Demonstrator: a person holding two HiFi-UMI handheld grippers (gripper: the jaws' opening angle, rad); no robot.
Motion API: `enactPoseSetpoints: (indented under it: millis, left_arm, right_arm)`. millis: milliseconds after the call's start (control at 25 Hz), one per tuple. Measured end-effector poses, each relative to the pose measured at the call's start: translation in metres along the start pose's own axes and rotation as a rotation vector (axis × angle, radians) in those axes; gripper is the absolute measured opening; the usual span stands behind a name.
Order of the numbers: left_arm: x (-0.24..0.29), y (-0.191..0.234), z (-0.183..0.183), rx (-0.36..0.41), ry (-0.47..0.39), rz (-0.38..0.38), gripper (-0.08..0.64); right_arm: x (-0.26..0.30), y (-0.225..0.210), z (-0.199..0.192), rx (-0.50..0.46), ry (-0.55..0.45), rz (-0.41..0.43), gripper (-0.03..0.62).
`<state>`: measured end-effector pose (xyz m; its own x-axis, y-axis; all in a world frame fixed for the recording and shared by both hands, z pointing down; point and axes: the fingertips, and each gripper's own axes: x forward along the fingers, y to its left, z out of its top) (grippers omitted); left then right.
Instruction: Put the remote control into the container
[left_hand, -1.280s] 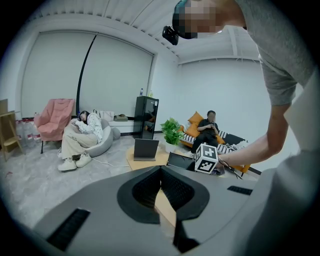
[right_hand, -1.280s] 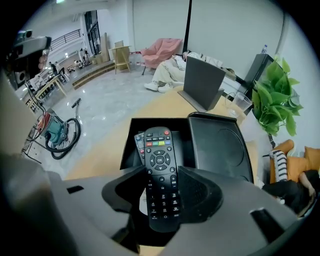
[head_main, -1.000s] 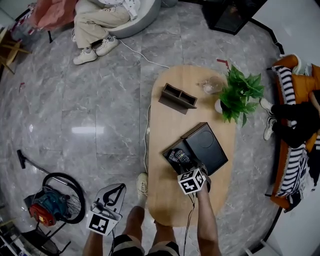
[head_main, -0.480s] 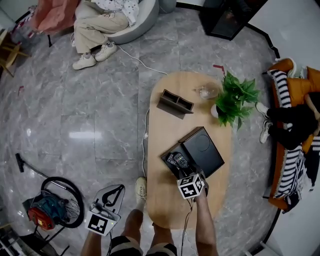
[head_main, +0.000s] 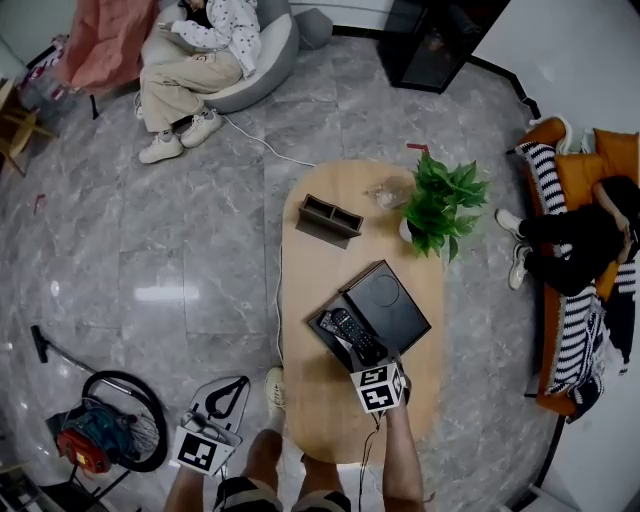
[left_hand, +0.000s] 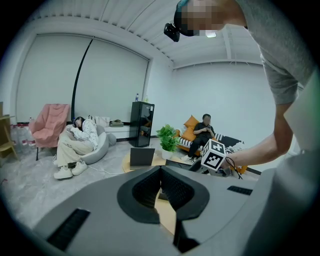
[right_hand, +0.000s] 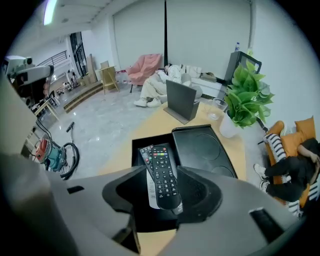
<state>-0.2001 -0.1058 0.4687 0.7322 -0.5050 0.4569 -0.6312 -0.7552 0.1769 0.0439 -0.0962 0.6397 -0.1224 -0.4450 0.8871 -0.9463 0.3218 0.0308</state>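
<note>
Pale oval wooden bench (head_main: 320, 260): right tongs (right_hand: 162, 172) have lifted, jaws wide, leaving the black remote control (right_hand: 161, 155) in the black square container (right_hand: 140, 144); left tongs (left_hand: 161, 174) pinched together. Task looks done.

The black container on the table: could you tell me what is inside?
A black remote lies on a second remote, covering much of it; the right tongs hide the container's near end.

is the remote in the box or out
In: the remote lies inside the box, whose lid is off.
</note>
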Motion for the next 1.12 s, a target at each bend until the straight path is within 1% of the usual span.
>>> enactPoseSetpoints:
  millis: [40,120,280,560,680,760,840,960,1120]
  left_arm:
    - [0.001,-0.003,0.004,0.001,-0.006,-0.003,0.008]
    - [0.002,-0.01,0.011,-0.001,-0.017,-0.007,0.008]
    - [0.004,-0.023,0.024,0.009,-0.026,-0.022,0.008]
    - [-0.001,-0.043,0.053,0.009,-0.056,-0.052,0.008]
    - [-0.003,-0.052,0.068,0.02,-0.057,-0.065,0.008]
    - [-0.004,-0.06,0.079,0.03,-0.065,-0.082,0.008]
    - [-0.005,-0.069,0.093,0.039,-0.081,-0.095,0.008]
    - [-0.009,-0.078,0.121,0.061,-0.105,-0.11,0.008]
    - [-0.016,-0.09,0.156,0.104,-0.142,-0.125,0.008]
  right_arm:
    - [-0.008,-0.002,0.003,0.014,-0.023,-0.011,0.189]
    - [-0.024,-0.005,0.007,0.034,-0.063,-0.042,0.124]
    - [-0.056,-0.007,0.012,0.081,-0.131,-0.069,0.082]
    - [-0.124,-0.016,0.026,0.144,-0.255,-0.122,0.039]
    - [-0.155,-0.018,0.034,0.17,-0.334,-0.121,0.016]
    - [-0.175,-0.019,0.039,0.201,-0.39,-0.119,0.012]
    - [-0.195,-0.02,0.043,0.227,-0.435,-0.126,0.012]
    - [-0.224,-0.018,0.054,0.273,-0.496,-0.115,0.012]
    - [-0.261,-0.022,0.071,0.27,-0.562,-0.137,0.012]
